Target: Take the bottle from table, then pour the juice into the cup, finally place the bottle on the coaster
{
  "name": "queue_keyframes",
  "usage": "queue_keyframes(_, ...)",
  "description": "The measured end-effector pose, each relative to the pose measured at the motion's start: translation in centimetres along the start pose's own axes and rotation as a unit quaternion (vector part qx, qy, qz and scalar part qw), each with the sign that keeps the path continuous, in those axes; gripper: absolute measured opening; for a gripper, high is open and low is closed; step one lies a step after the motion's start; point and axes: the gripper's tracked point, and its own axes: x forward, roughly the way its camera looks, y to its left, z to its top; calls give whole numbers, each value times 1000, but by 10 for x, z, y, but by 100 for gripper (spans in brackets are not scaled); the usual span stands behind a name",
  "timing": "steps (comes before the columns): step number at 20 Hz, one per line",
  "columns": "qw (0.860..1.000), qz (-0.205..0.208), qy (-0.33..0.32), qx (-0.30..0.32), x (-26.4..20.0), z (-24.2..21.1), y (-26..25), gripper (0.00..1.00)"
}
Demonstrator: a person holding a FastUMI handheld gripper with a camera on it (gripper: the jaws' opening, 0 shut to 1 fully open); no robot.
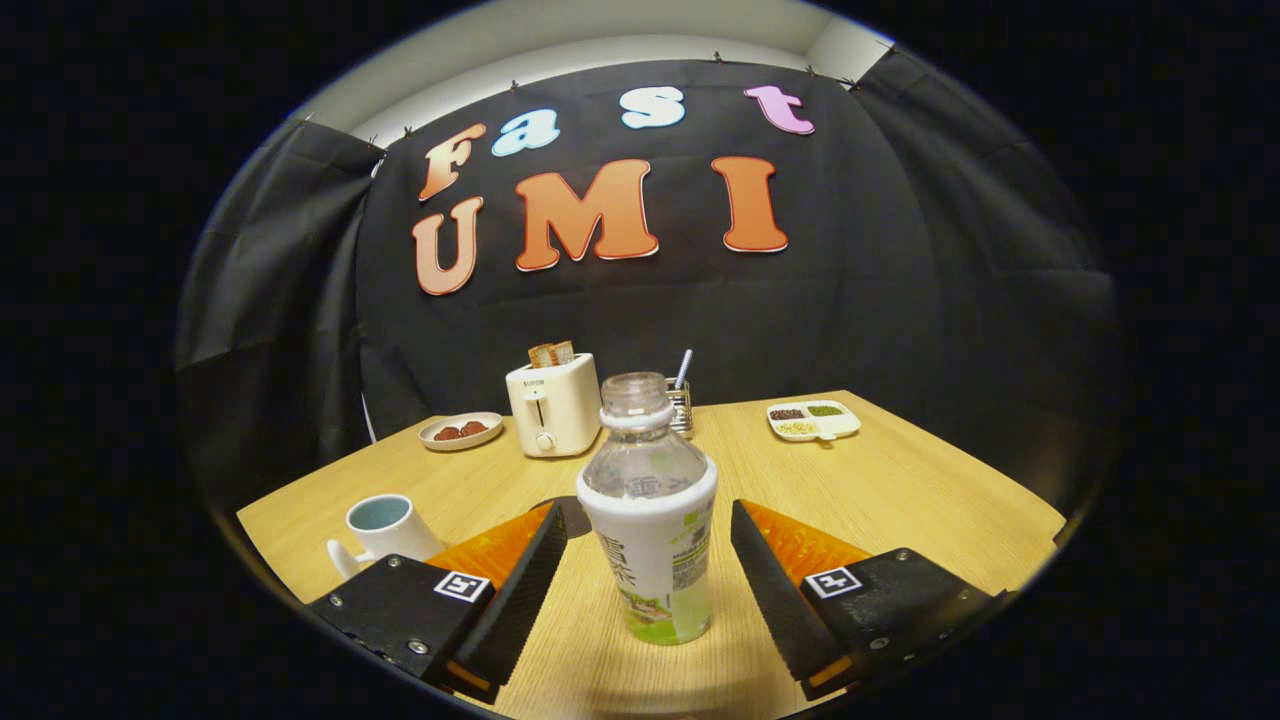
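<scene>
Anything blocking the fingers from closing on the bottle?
Nothing visible. The bottle stands upright, uncapped, between the open fingers of the gripper, a clear gap on each side.

The bottle (651,520) stands upright at lower centre between my spread fingers, uncapped, clear on top with a white and green label. The white cup (384,530) sits at lower left, upright, handle toward me. The dark coaster (572,513) peeks out just behind the bottle's left side.
</scene>
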Motion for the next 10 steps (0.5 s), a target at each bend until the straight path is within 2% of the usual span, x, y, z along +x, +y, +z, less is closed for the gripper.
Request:
queue_keyframes(2, 1000, -4, 11, 1, 1, -8, -1, 97)
queue_keyframes(10, 999, -23, 39, 22, 13, -23, -5, 76)
